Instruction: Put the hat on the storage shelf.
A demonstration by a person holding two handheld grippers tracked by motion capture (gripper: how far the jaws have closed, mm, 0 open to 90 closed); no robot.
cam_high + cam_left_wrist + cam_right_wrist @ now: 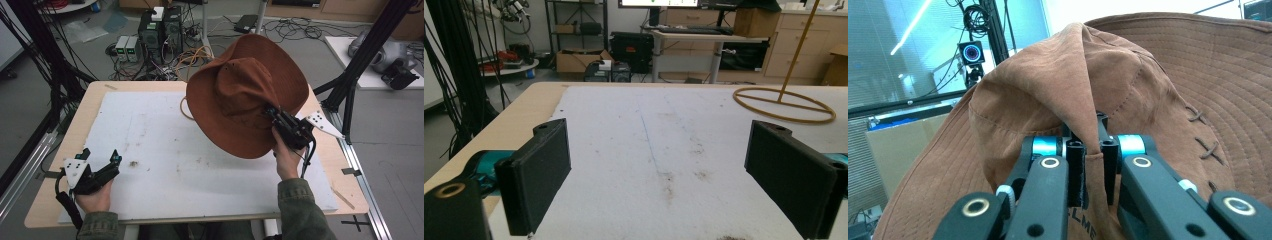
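Note:
A brown wide-brimmed hat [240,95] hangs tilted in the air above the right half of the table. My right gripper [271,114] is shut on a pinched fold of its crown [1093,135]; in the right gripper view the two black jaws squeeze the brown cloth between them. My left gripper [100,156] rests near the table's front left corner, jaws wide apart with nothing between them; its black pads [539,175] frame bare white mat. A yellow ring base with a thin upright rod [785,104] stands on the mat, partly hidden behind the hat in the high view.
A white mat [165,165] covers the wooden table [85,115]. Black frame posts [360,60] rise at the table's right and left sides. Cables and electronic boxes [160,30] lie on the floor behind the table.

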